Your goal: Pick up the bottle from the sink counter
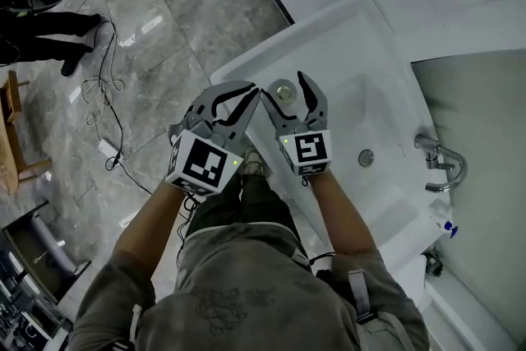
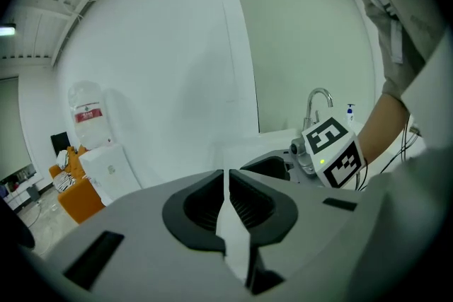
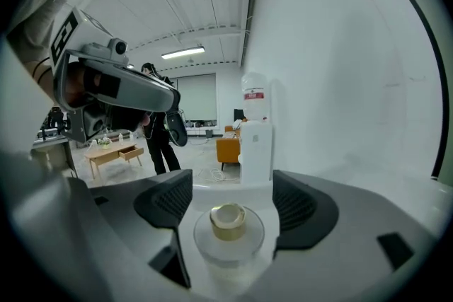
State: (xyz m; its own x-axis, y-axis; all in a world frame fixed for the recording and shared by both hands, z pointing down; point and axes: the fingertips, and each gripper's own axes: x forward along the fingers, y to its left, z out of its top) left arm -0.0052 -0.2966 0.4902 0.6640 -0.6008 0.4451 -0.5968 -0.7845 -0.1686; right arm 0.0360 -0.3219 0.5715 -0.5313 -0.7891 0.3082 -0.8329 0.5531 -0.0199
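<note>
Right gripper (image 1: 283,86), released, pointed down over the upright bottle (image 3: 228,223) at centre frame on the bench (image 1: 345,29), pads either side. Left gripper (image 1: 246,91), clenched empty, was just left.

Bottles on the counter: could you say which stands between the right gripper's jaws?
The clear gold-capped bottle; the blue-topped bottle stands apart, beside the tap.

Bottle (image 3: 228,226): clear, round, gold cap. Upright on the white sink counter (image 1: 362,37), 12 o'clock of me, between my right gripper's (image 1: 283,86) spread jaws.
</note>
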